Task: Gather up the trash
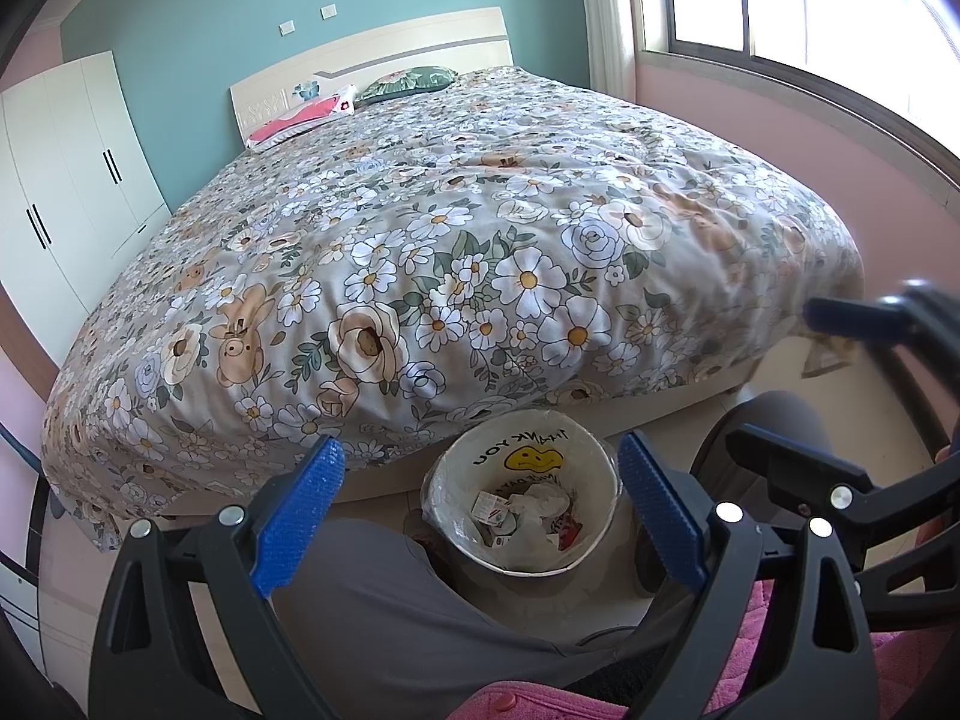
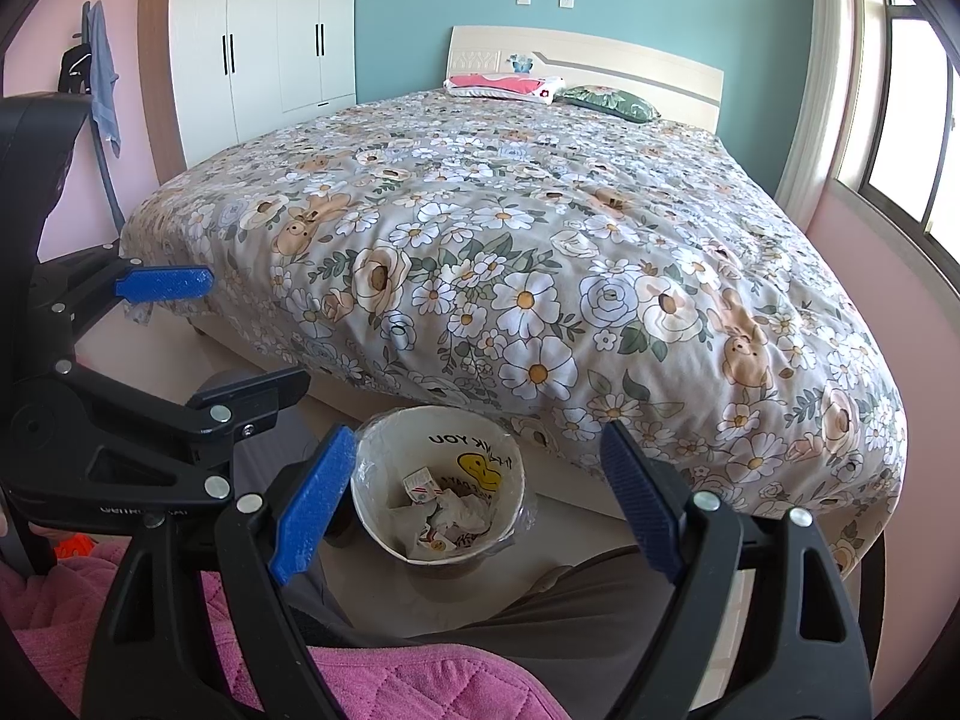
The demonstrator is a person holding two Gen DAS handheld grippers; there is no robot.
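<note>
A small white trash bin point(image 1: 591, 468) with a yellow smiley and "THANK YOU" inside stands on the floor at the foot of the bed; it also shows in the right wrist view point(image 2: 384, 438). It holds crumpled paper and wrappers point(image 1: 528, 516) point(image 2: 447, 519). My left gripper point(image 1: 480, 462) is open and empty, held above the bin. My right gripper point(image 2: 477, 450) is open and empty, also above the bin. The left gripper shows at the left of the right wrist view point(image 2: 234, 330). The right gripper shows at the right of the left wrist view point(image 1: 774, 372).
A large bed with a floral duvet point(image 1: 450, 228) fills the middle. White wardrobe point(image 2: 264, 30) at the left, window point(image 1: 810, 12) at the right. The person's grey trousers point(image 1: 384, 600) and pink jacket point(image 2: 390, 684) lie below the grippers.
</note>
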